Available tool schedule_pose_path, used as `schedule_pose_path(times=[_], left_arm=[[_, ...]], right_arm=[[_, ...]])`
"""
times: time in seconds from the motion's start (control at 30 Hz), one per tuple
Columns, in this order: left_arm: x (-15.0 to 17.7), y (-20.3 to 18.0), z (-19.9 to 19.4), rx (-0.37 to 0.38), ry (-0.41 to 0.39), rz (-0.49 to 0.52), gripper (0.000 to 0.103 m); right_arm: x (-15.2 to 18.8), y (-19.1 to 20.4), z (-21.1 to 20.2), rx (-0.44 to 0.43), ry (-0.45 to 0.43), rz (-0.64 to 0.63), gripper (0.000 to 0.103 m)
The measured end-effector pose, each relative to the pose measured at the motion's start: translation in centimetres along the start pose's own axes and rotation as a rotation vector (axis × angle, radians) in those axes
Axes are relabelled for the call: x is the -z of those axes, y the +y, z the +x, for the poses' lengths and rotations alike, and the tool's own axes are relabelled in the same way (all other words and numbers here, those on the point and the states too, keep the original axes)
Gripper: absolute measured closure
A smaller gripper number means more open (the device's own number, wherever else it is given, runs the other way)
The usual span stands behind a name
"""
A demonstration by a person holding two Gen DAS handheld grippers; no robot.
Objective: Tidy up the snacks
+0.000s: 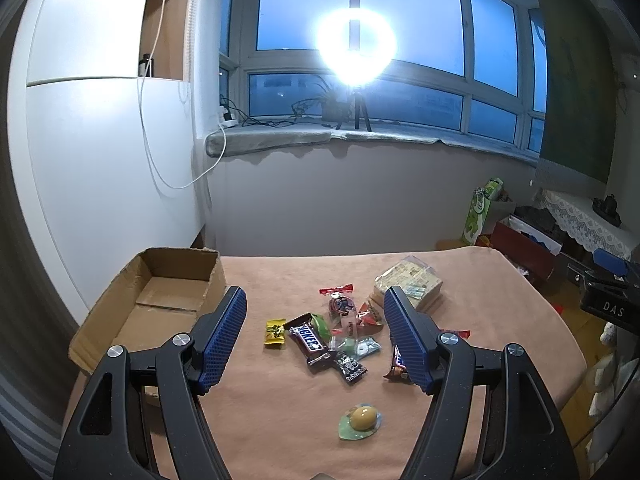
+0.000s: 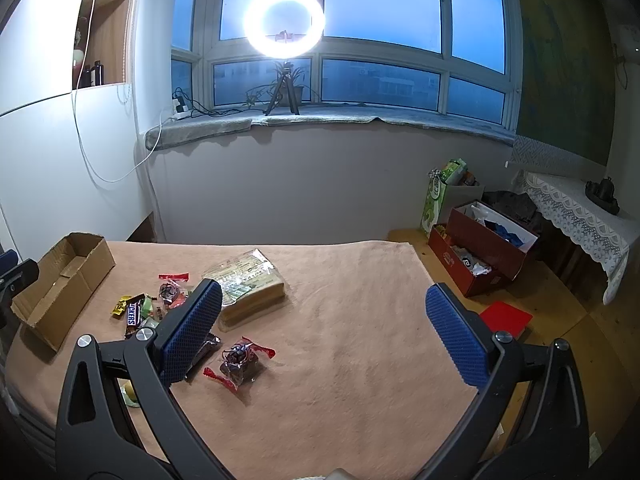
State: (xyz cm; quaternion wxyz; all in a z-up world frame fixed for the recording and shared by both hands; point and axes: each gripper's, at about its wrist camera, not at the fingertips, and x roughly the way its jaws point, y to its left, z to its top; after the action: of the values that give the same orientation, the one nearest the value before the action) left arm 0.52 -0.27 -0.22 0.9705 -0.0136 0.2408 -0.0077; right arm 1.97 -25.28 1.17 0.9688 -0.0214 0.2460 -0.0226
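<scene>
peach cloth (image 2: 340, 320) is spread over the table, and a lit ring light (image 2: 285, 22) is set on the windowsill behind it. two tongs are seen, one per view, both released with nothing between the fingers: the left gripper (image 1: 316, 336) is held over the snack pile, the right gripper (image 2: 324, 328) over bare cloth.

one open cardboard box (image 1: 160, 300) lies at the left edge, and its floor is shown only in the left wrist view. the yellow candy in a round green wrapper (image 1: 362, 420), lying alone near the front, is seen whole only there; in the right wrist view it is mostly hidden behind the left finger. the red-ended wrapped candy (image 2: 239, 362), lying apart from the pile, is seen whole only in the right wrist view.

one snickers bar (image 1: 310, 340) lies in the pile, with a yellow packet (image 1: 275, 333) just beside it. a second bar (image 1: 398, 364) is half covered by the left gripper's right finger. one clear cracker pack (image 2: 248, 284) lies behind the pile. red boxes (image 2: 484, 252) are seen on the floor at right.
</scene>
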Motion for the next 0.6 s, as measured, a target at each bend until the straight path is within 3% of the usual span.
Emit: schedule_pose_path(times=[0.6], left_arm=[[0.12, 0.26, 0.15, -0.003, 0.005, -0.008, 0.032]], right_arm=[[-0.51, -0.25, 0.32, -0.008, 0.013, -0.004, 0.000]])
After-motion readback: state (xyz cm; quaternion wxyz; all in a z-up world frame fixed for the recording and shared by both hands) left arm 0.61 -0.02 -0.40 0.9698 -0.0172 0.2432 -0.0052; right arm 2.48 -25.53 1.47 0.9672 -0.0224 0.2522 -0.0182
